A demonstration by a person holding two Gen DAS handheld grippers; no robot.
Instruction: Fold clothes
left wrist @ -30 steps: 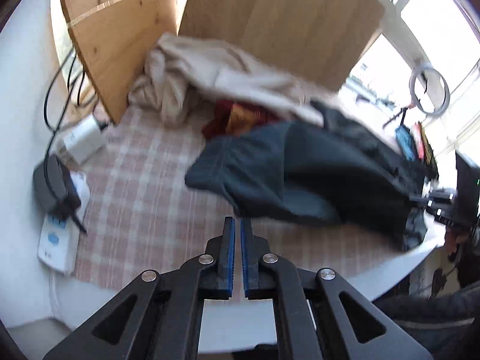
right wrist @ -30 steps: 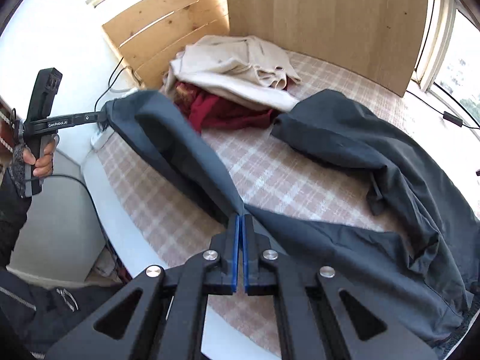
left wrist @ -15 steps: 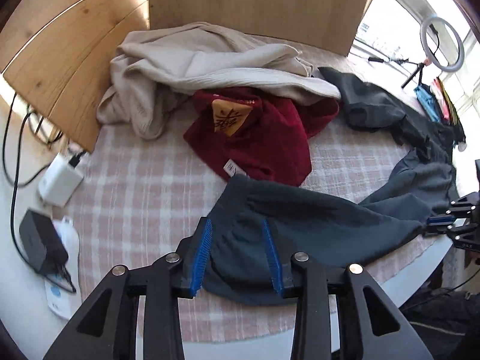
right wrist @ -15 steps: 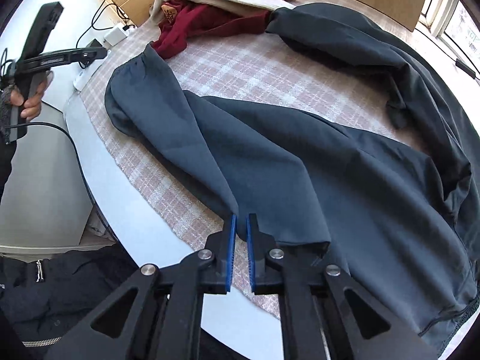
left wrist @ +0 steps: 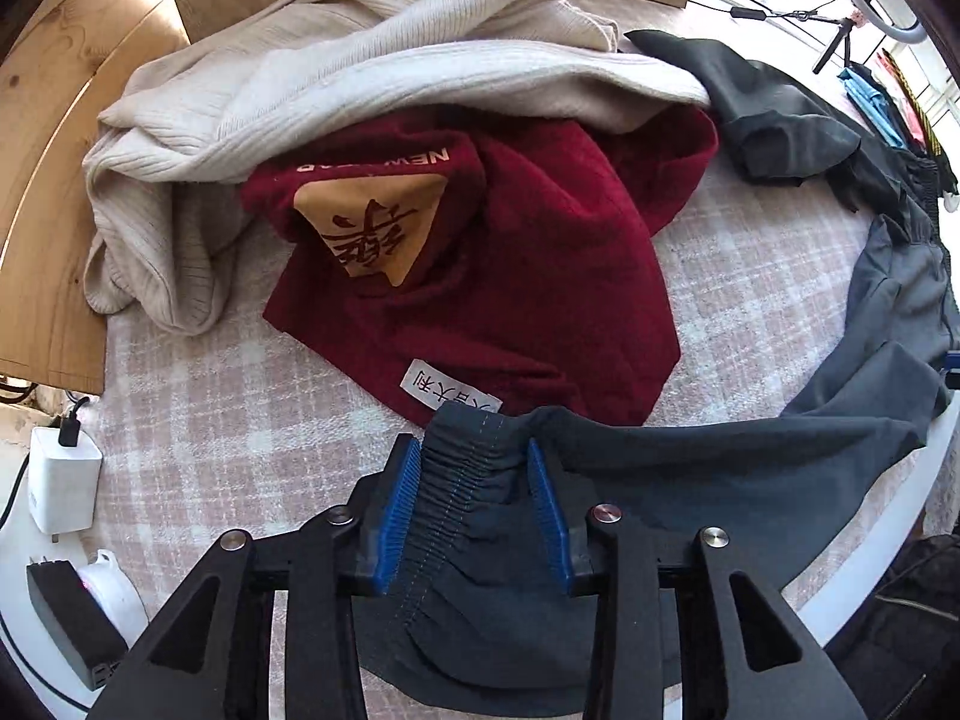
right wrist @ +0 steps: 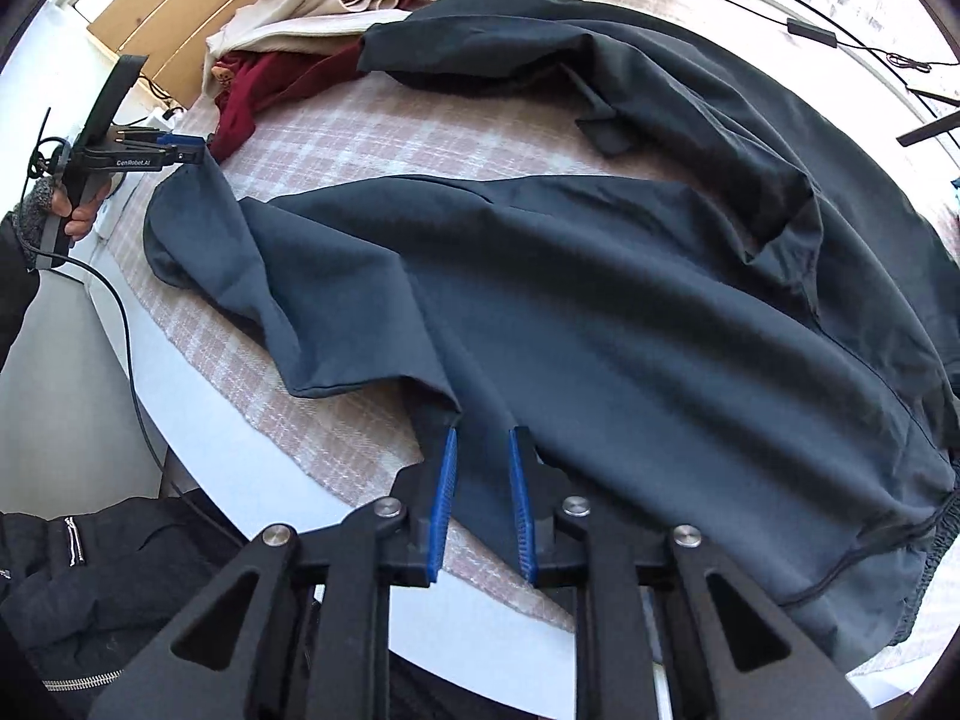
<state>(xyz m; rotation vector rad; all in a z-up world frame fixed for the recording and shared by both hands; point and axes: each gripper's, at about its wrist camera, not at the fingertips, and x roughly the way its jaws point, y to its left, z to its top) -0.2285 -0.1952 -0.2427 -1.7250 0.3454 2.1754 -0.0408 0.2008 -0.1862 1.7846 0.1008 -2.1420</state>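
Note:
A dark navy jacket [right wrist: 630, 300] lies spread over the checked cloth on the round table. Its sleeve stretches left to an elastic cuff [left wrist: 465, 468]. My left gripper [left wrist: 474, 450] is open with the cuff lying between its blue pads; it also shows in the right wrist view [right wrist: 180, 153] at the sleeve end. My right gripper [right wrist: 483, 441] is open, its pads on either side of a fold of the jacket near the table's front edge.
A dark red garment [left wrist: 510, 276] and a cream knit sweater [left wrist: 360, 78] lie piled at the back by wooden boards [left wrist: 42, 138]. A white charger [left wrist: 60, 474] and black adapter [left wrist: 66, 624] sit at the left edge. The checked cloth [right wrist: 372, 138] covers the table.
Both grippers have opened and let go of the jacket. The sleeve, held up a second ago, now lies flat on the table. The left gripper has moved forward over the cuff.

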